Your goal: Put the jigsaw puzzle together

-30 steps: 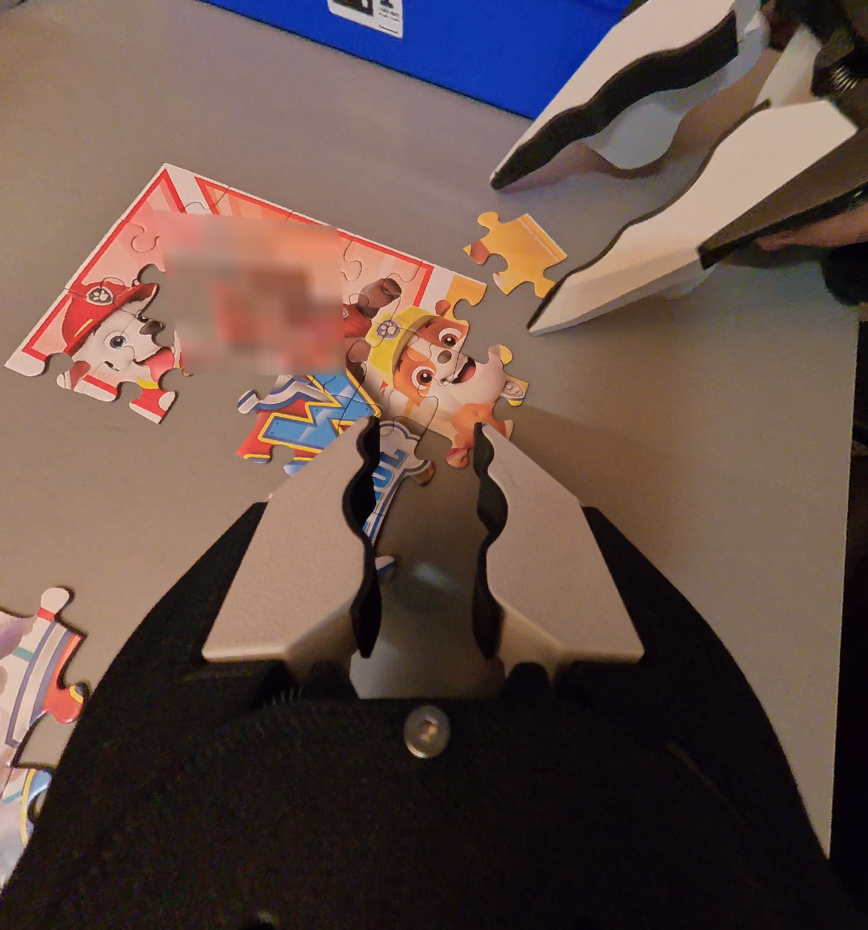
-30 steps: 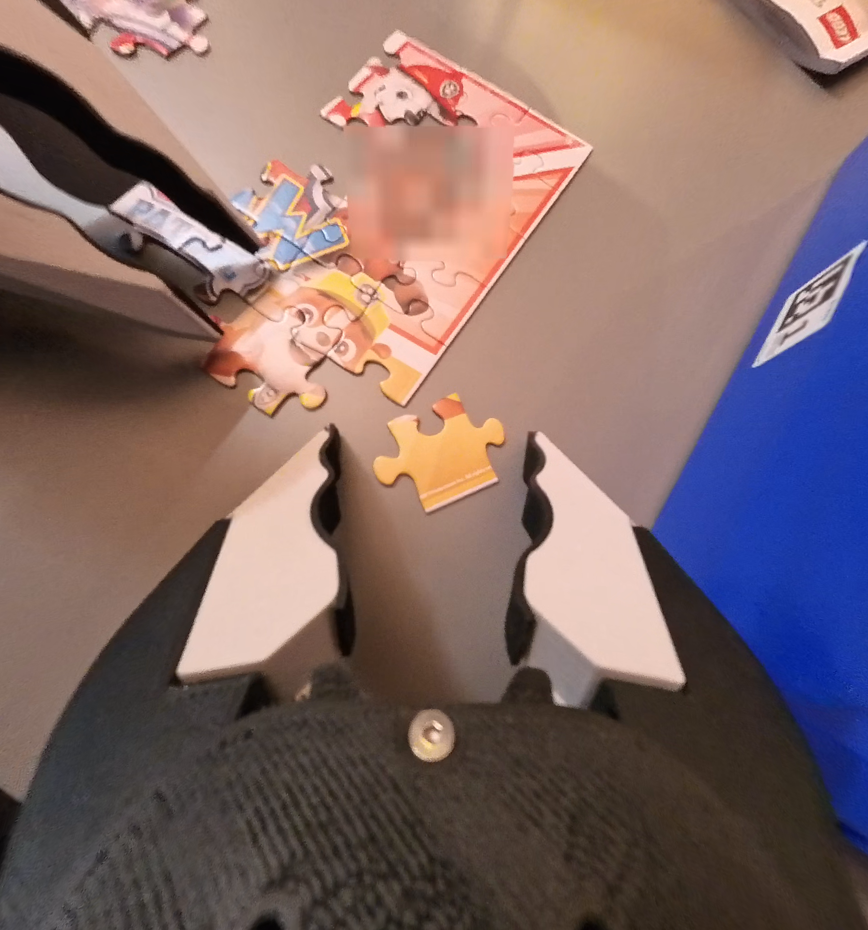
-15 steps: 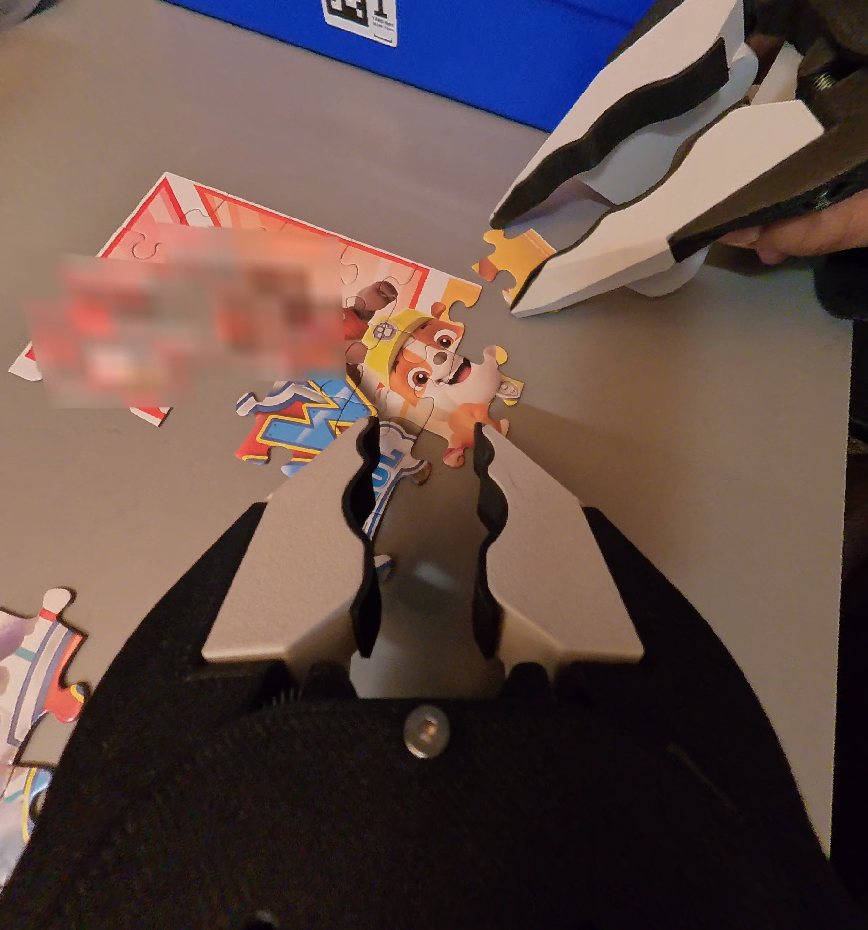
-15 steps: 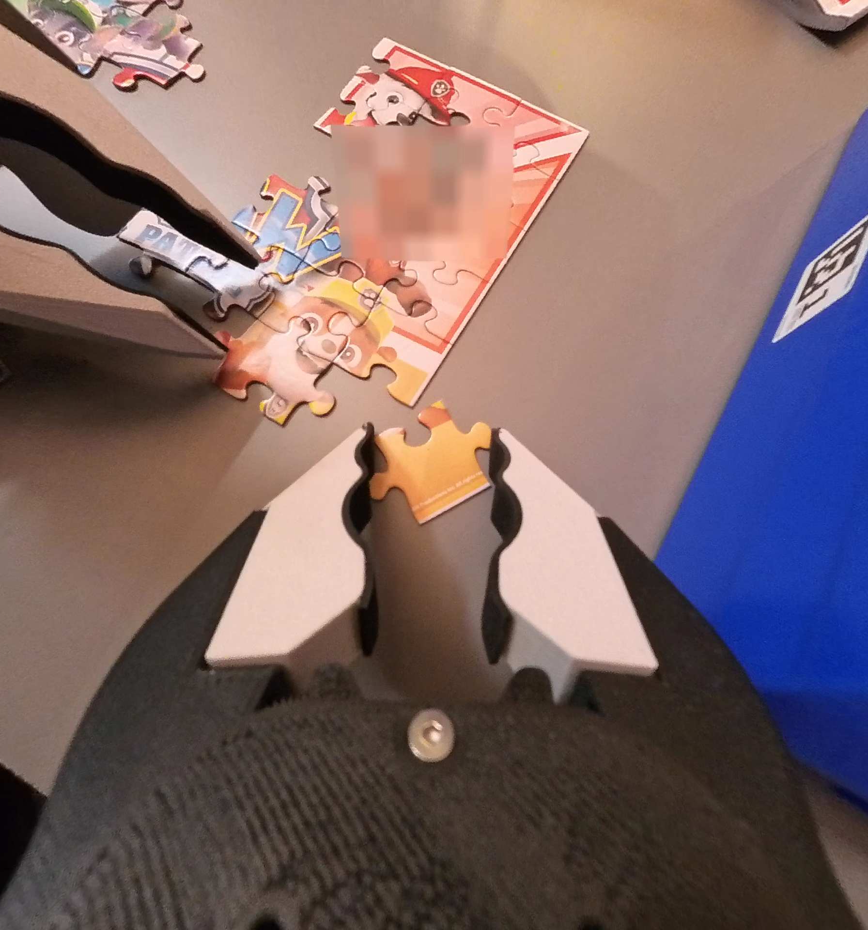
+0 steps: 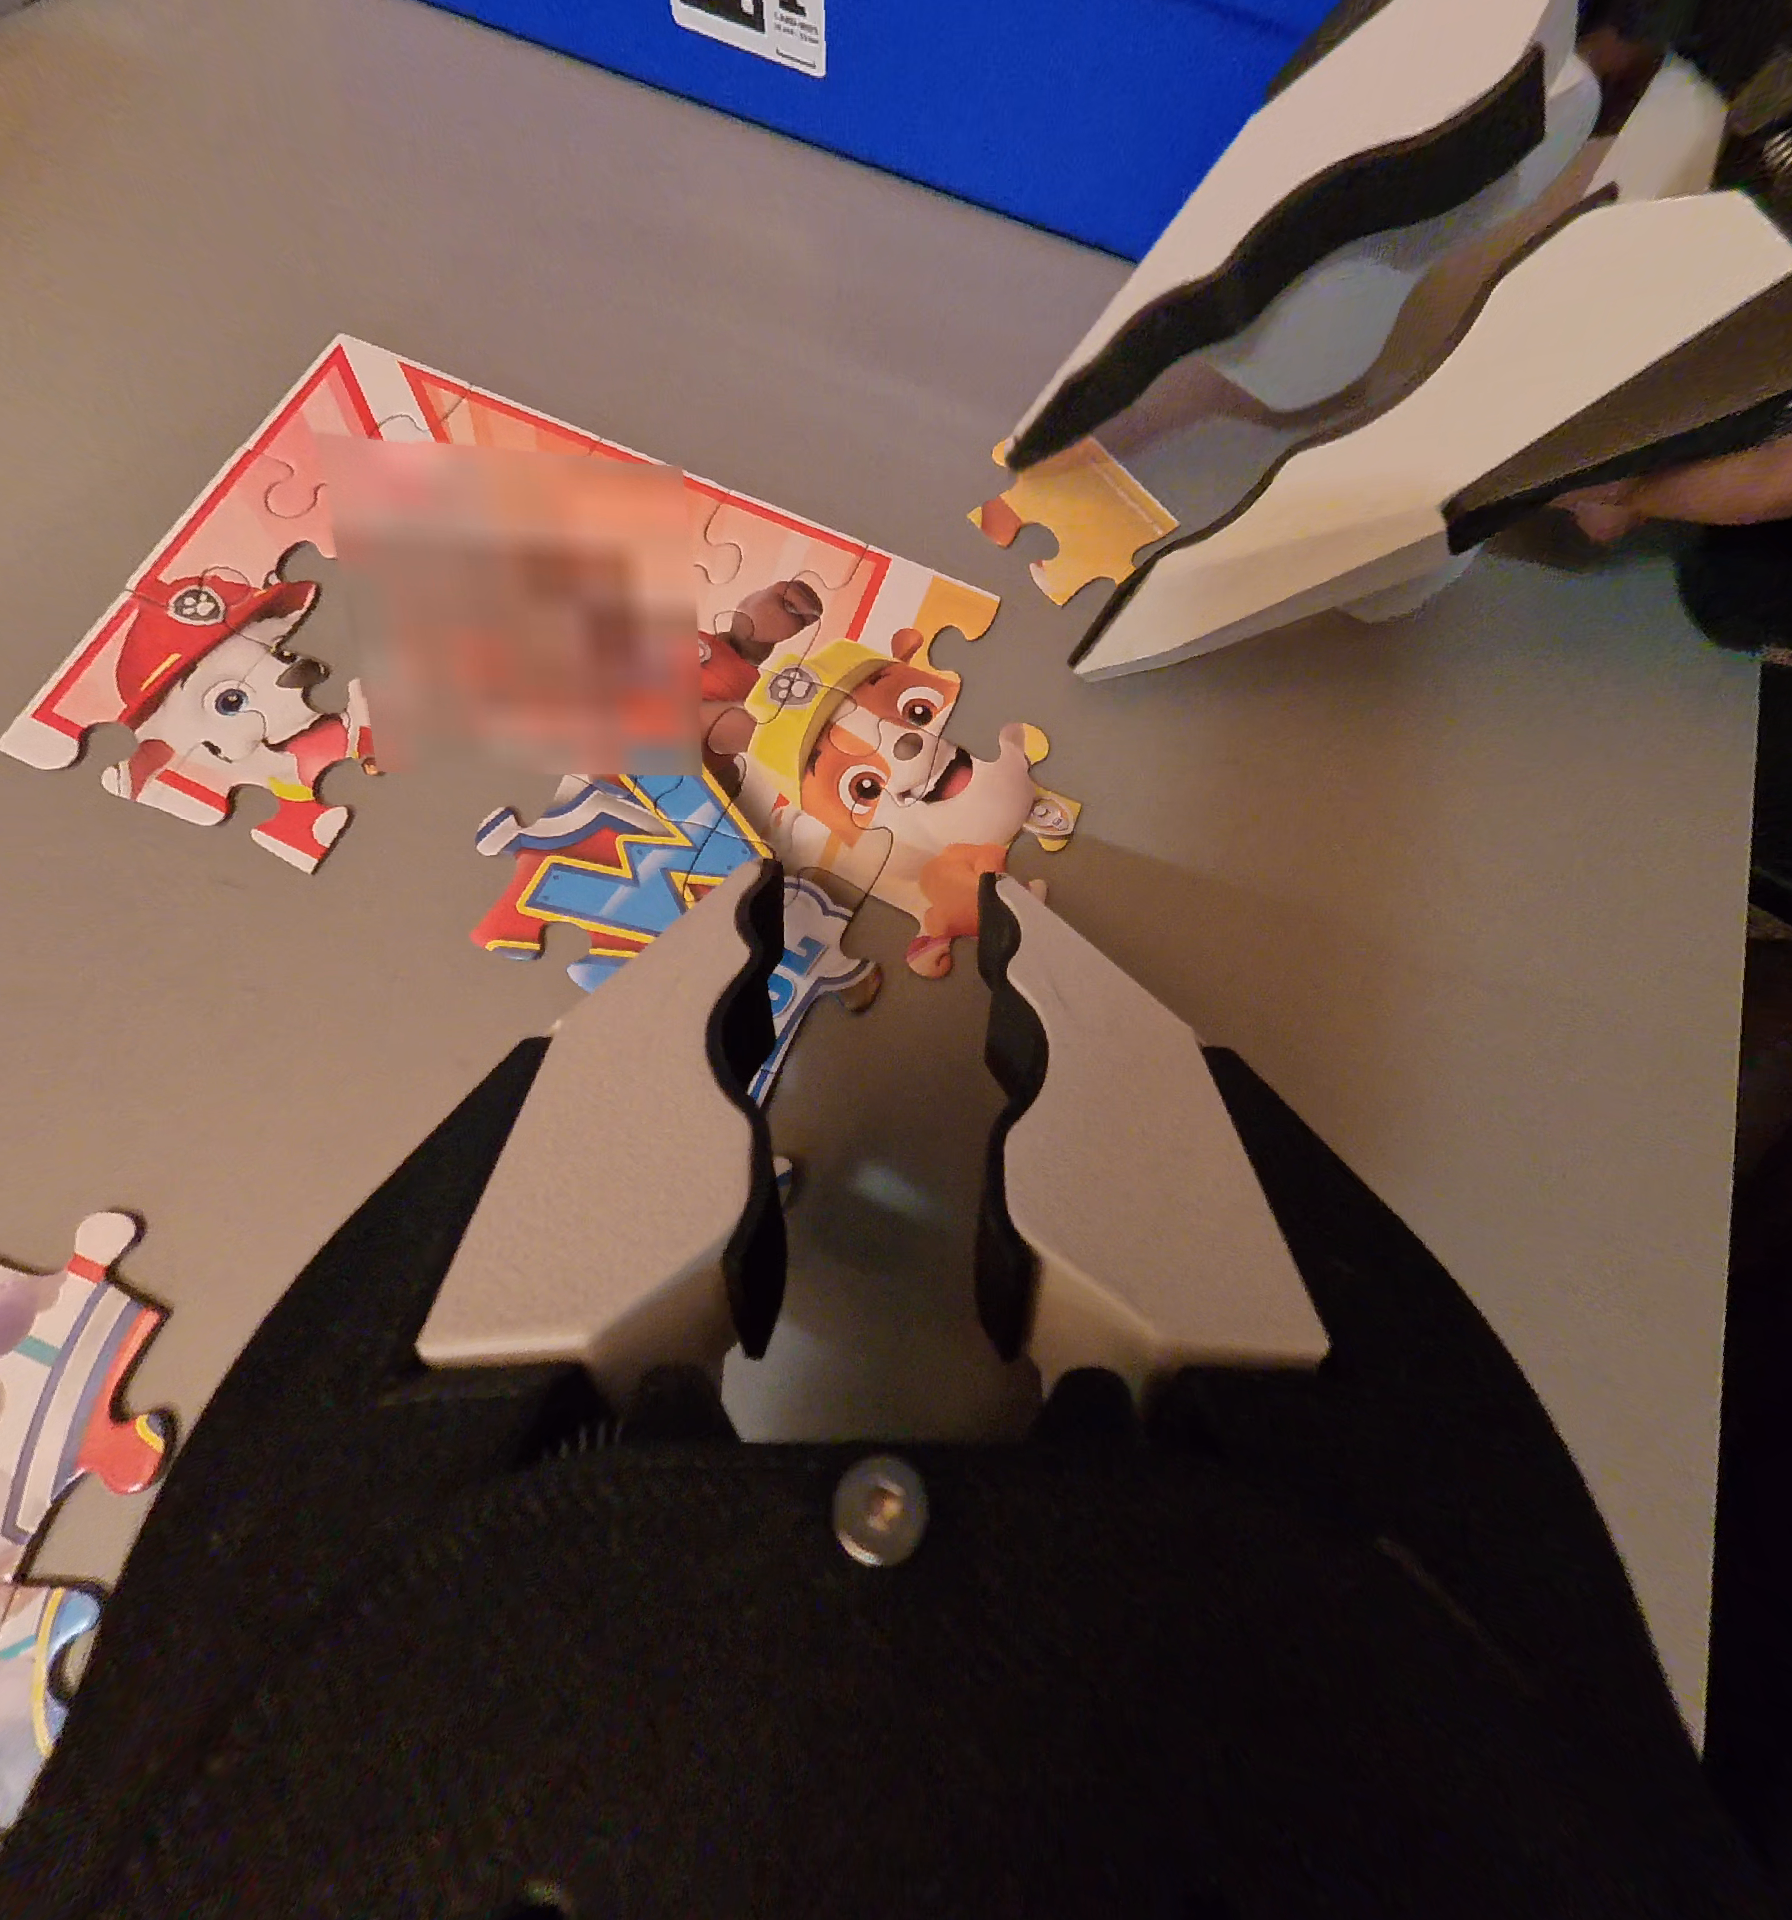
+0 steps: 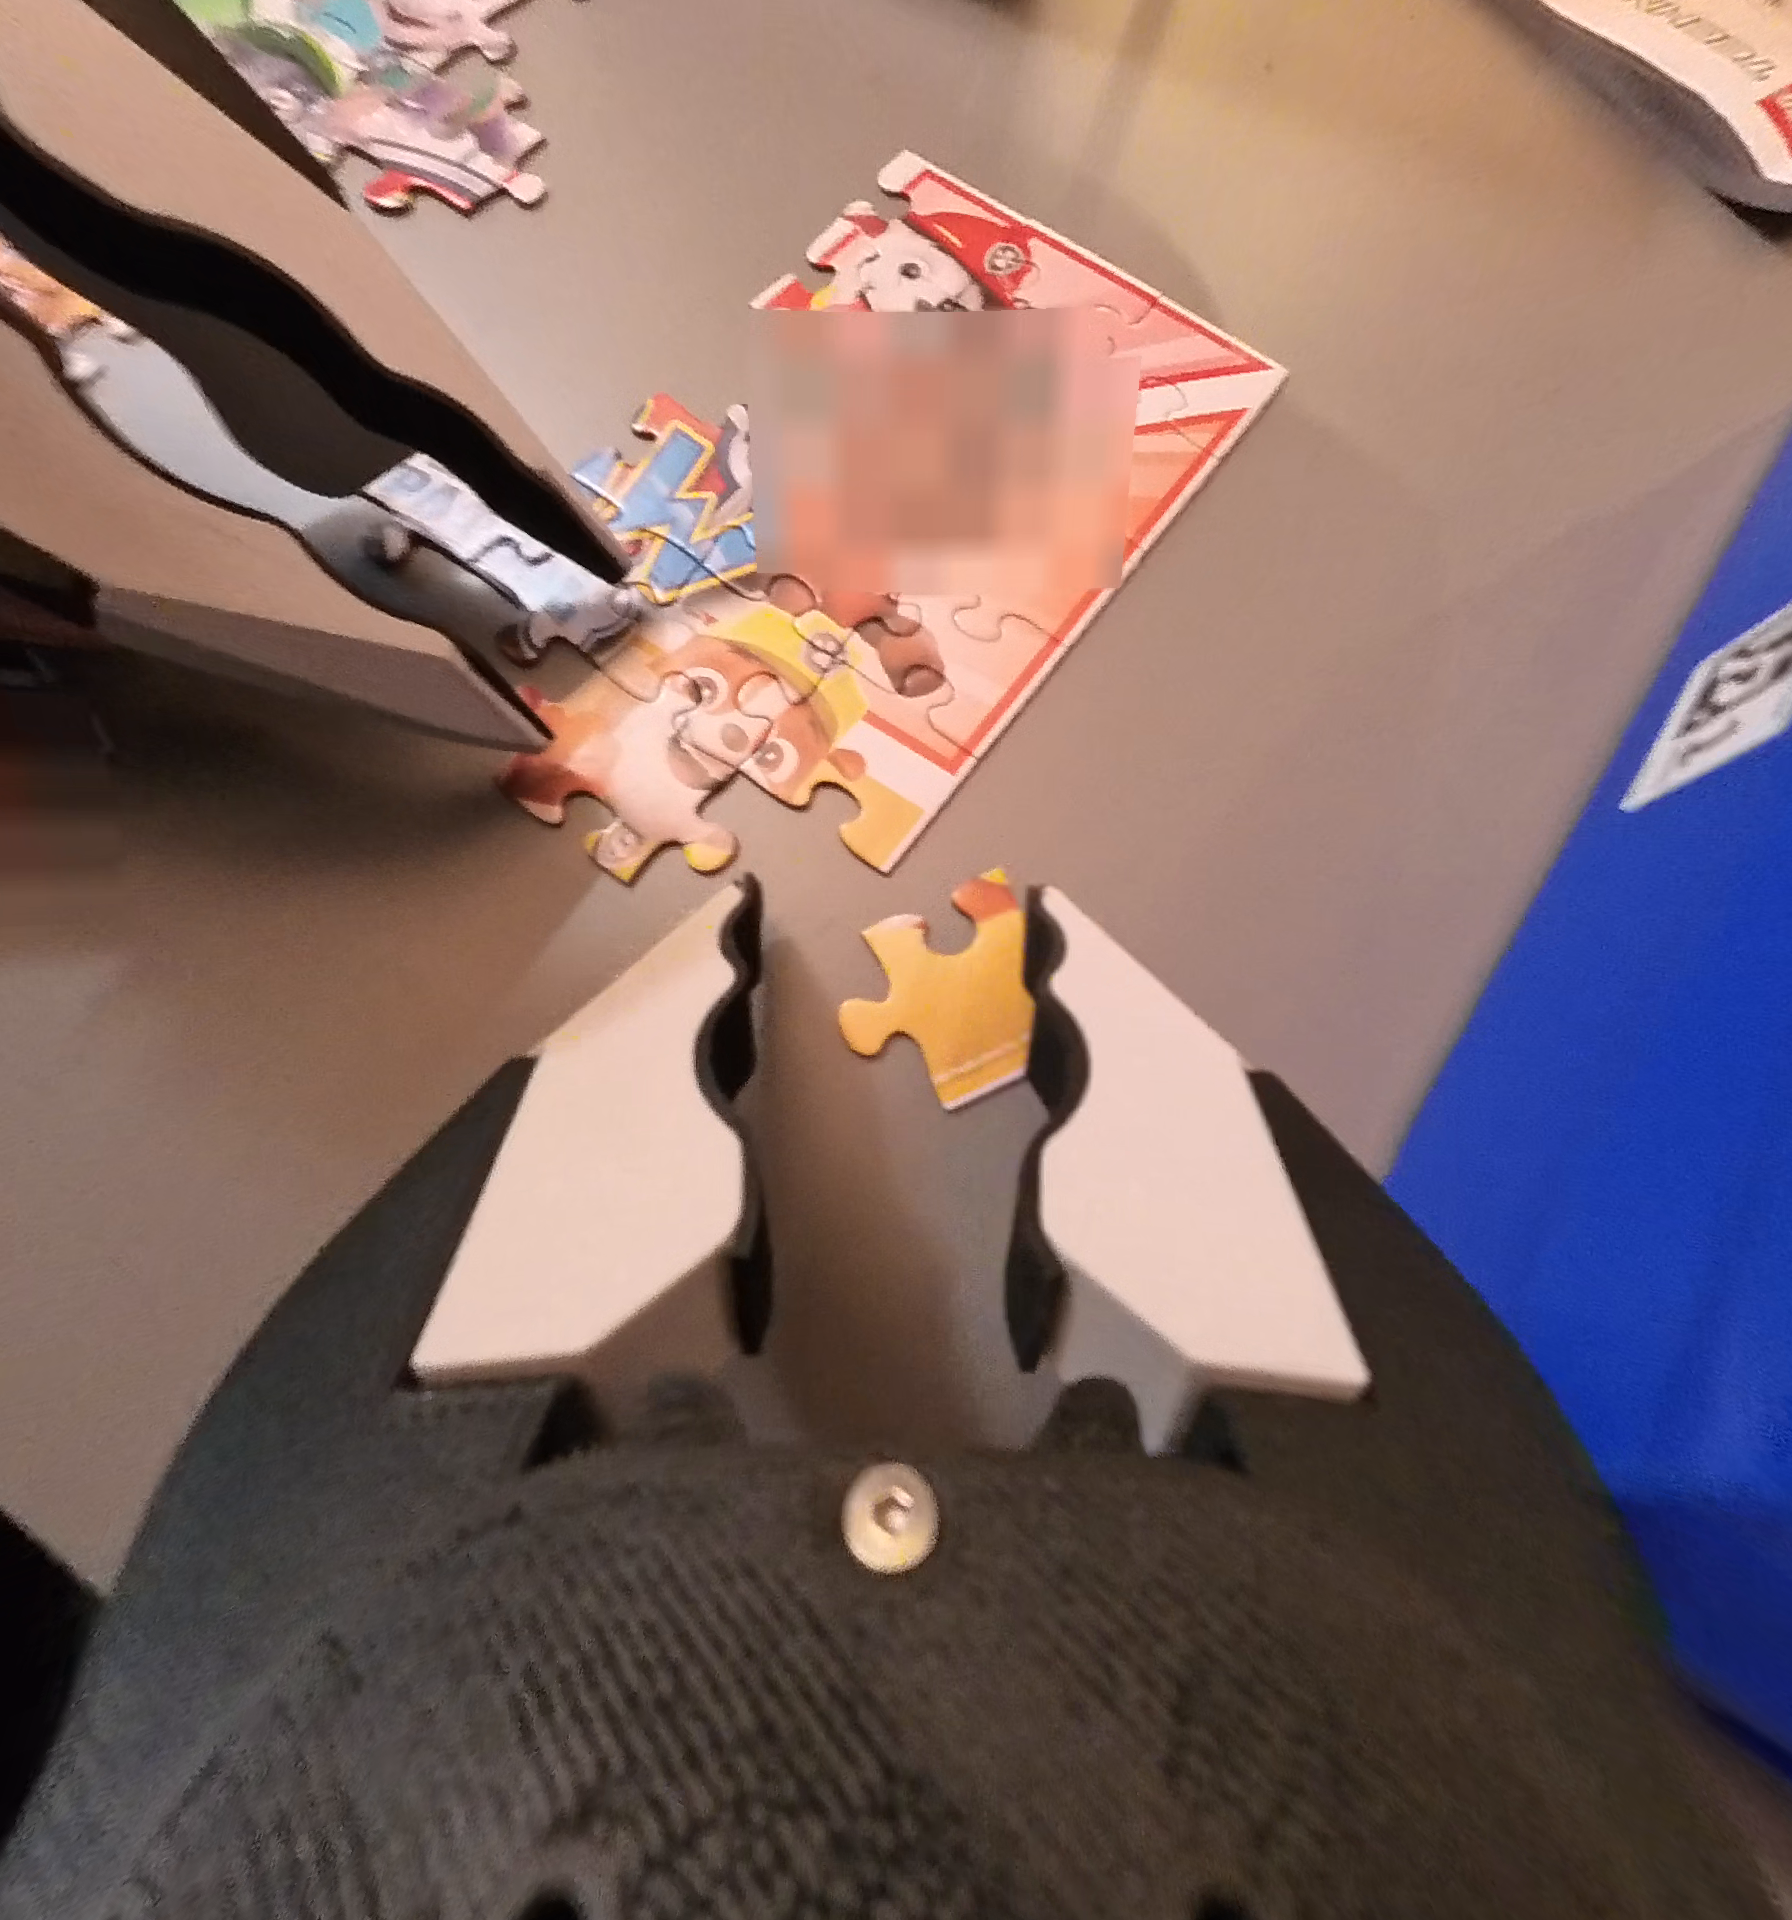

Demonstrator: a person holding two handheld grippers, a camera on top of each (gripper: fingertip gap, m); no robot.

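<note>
Jaws: both pairs stand partly open and neither is clamped on anything. The left gripper (image 5: 876,894) has the narrower gap, the right gripper (image 6: 892,904) the wider.
Table (image 5: 1339,987): grey, carrying everything else.
Blue box (image 6: 1650,1039): on the table's far side, to the right of the right gripper.
Part-built puzzle (image 5: 798,582): flat on the table, red-bordered, ahead of both grippers.
White packet (image 6: 1702,94): at the far corner, well apart.
Puzzle cluster (image 5: 30,1403): pastel joined pieces, well apart, beside the left gripper's body.
Blue-and-white piece (image 5: 809,956): at the puzzle's near edge, running under the left gripper's left finger, with bare table before the other pad.
Yellow piece (image 6: 959,997): loose, just beside the puzzle, between the right gripper's fingers, against one pad and clear of the other.
</note>
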